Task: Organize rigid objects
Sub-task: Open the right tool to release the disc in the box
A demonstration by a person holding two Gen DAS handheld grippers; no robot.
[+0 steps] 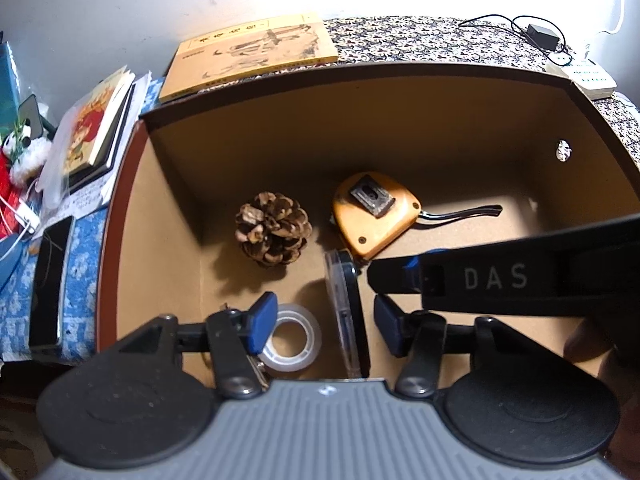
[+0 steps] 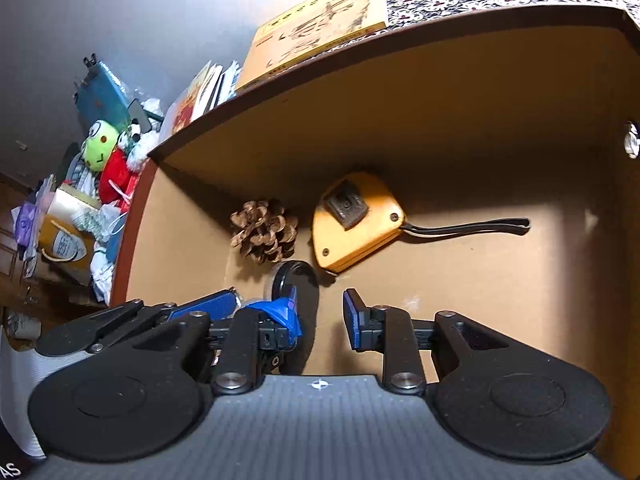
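Both grippers are lowered into the open cardboard box (image 1: 180, 208), the landmark for all positions below.

**Contents.** A pinecone (image 1: 273, 229) lies on the box floor toward the far-left corner. A yellow tape measure (image 1: 374, 212) lies just right of it, near the far wall, its black strap trailing to the right. A clear tape roll (image 1: 296, 340) lies flat near the box's near wall. A round black disc in a clear case (image 1: 347, 312) stands on edge just right of the roll and just short of the tape measure; whether it touches either cannot be told.

**Left gripper** (image 1: 324, 322). Jaws spread. The upright disc stands in the gap between the blue pads (image 1: 264, 314), apart from both; the roll sits at the left pad.

**Right gripper** (image 2: 322, 318). Jaws spread, holding nothing. In its own view the disc (image 2: 296, 280) stands just left of the gap, beside the left pad. In the left wrist view its finger reaches in from the box's right side, the tip close to the disc.

**Step in hand.** Judged: placing or settling the disc in the box, four items already being inside.

**Next move.** If the disc is to lie flat or shift, close one gripper squarely on its faces. It stands on a thin edge, so a side nudge would probably topple it onto the roll. Otherwise, lift both grippers straight up, clear of the box walls.
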